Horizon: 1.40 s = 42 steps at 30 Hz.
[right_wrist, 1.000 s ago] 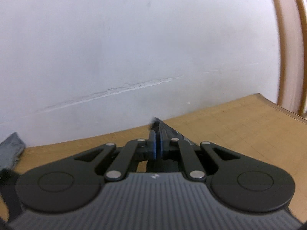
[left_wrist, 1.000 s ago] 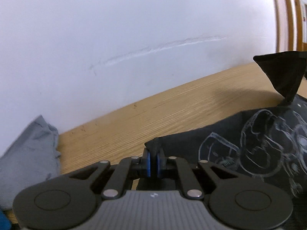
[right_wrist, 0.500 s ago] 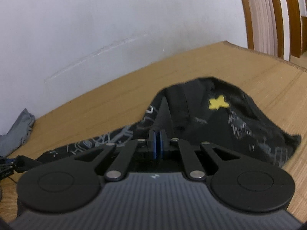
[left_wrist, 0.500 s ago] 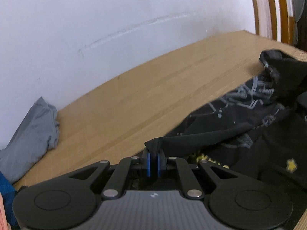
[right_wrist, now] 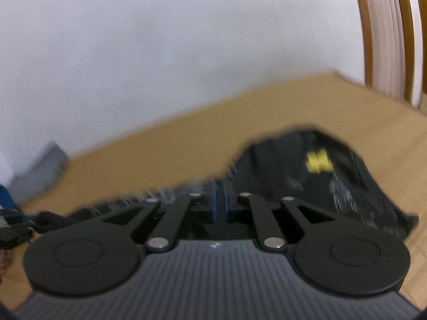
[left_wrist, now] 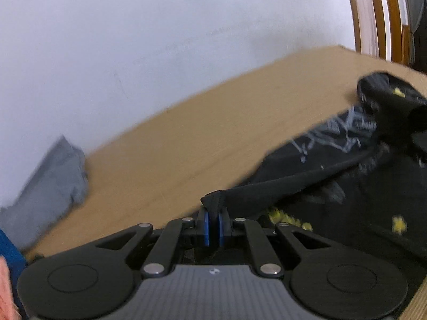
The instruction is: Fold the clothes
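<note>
A black garment [left_wrist: 333, 181] with white and yellow print lies crumpled on the wooden table [left_wrist: 213, 133]. My left gripper [left_wrist: 213, 214] is shut on a folded edge of that garment, which sticks up just past the blue pads. In the right wrist view the same black garment [right_wrist: 307, 176] rests on the table [right_wrist: 160, 154], a yellow mark on top. My right gripper [right_wrist: 221, 205] sits low over the cloth and its jaws are opening. A gap shows between the pads, and the blur hides whether cloth still lies in it.
A grey garment [left_wrist: 50, 184] lies bunched against the white wall at the table's left end, also seen as a grey garment [right_wrist: 40, 173] from the right wrist. Something blue [left_wrist: 10, 250] is at the left edge. A wooden door frame [left_wrist: 373, 13] stands at the right.
Both grippers sank and carried the black garment down onto the table, where it now lies. The right jaws, pinched together before, have parted. The left stays clamped on the edge.
</note>
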Available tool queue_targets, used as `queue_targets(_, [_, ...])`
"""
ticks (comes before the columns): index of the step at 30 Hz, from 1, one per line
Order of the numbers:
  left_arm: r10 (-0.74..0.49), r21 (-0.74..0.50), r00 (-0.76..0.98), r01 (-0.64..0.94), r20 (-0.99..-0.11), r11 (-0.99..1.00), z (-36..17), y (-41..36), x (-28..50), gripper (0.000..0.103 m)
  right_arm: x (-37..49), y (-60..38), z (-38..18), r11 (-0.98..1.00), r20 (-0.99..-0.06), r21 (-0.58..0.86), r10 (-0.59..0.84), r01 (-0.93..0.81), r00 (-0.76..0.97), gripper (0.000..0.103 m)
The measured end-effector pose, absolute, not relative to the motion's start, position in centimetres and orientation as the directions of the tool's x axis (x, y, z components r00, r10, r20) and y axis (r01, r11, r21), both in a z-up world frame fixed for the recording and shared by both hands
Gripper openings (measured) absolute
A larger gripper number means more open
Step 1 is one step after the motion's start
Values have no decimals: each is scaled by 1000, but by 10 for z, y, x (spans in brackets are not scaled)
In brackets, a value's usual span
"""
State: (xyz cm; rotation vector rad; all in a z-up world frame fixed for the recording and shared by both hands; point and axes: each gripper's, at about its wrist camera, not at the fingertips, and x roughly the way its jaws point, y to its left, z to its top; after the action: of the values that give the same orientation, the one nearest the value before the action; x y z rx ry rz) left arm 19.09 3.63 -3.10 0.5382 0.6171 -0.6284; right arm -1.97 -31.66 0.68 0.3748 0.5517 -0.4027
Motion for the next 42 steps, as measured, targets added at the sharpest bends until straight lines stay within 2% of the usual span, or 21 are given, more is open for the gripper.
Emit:
queue_targets(1, [-368, 263, 640, 674, -675, 690, -36, 36, 191, 8, -11, -322, -4, 847, -598, 224, -272, 483, 754, 46])
queue_targets(2, [-367, 254, 636, 672, -679, 695, -38, 36, 191, 8, -2, -325, -11, 839, -615, 217, -280, 499, 737, 52])
queue_targets(6, [-367, 216, 625, 661, -689, 719, -41, 40, 195, 8, 33, -320, -21, 844, -639, 178, -292, 506, 711, 54])
queue_targets(8, [-367, 204, 622, 655, -691, 728, -44, 40, 197, 8, 53, -311, -25, 879, -654, 89, -303, 469, 693, 62])
queue_targets(10, [-366, 202, 622, 654, -692, 729, -49, 39, 197, 8, 74, -305, -35, 893, -673, -29, -350, 449, 651, 64])
queue_targets(13, [-365, 202, 628, 648, -687, 735, -51, 39, 197, 8, 98, -304, -54, 898, -703, -141, -387, 416, 596, 60])
queue_targets(14, [-363, 205, 634, 643, -683, 738, -51, 39, 198, 8, 105, -308, -60, 901, -726, -142, -376, 410, 576, 40])
queue_targets(16, [-360, 216, 650, 634, -670, 743, -48, 37, 202, 8, 112, -321, -64, 894, -767, -99, -348, 436, 539, 9])
queue_targets(17, [-360, 223, 659, 630, -660, 744, -45, 37, 203, 8, 112, -330, -60, 880, -772, -54, -337, 472, 540, 8])
queue_targets(19, [-369, 238, 681, 624, -633, 745, -36, 36, 206, 8, 104, -346, -45, 850, -751, 48, -316, 525, 580, 8])
queue_targets(25, [-382, 289, 731, 609, -565, 739, -12, 35, 213, 8, 43, -367, 18, 761, -611, 321, -288, 563, 737, 8])
queue_targets(29, [-372, 305, 734, 607, -567, 734, -10, 43, 213, 8, -5, -364, 24, 711, -595, 413, -262, 568, 760, 8])
queue_targets(31, [-358, 314, 707, 630, -610, 710, -22, 45, 209, 10, -16, -362, 8, 705, -631, 410, -239, 578, 738, 8])
queue_targets(34, [-322, 296, 642, 665, -696, 685, -49, 45, 198, 12, -18, -365, -42, 687, -741, 373, -184, 623, 646, 10])
queue_targets(36, [-305, 264, 602, 674, -738, 690, -62, 47, 188, 13, -17, -367, -69, 672, -799, 309, -201, 673, 567, 14])
queue_targets(38, [-309, 221, 579, 667, -755, 711, -64, 55, 180, 16, -21, -365, -71, 671, -796, 275, -243, 689, 554, 26])
queue_targets(42, [-277, 215, 582, 636, -765, 741, -64, 72, 171, 19, -23, -355, -48, 698, -766, 167, -352, 696, 537, 33])
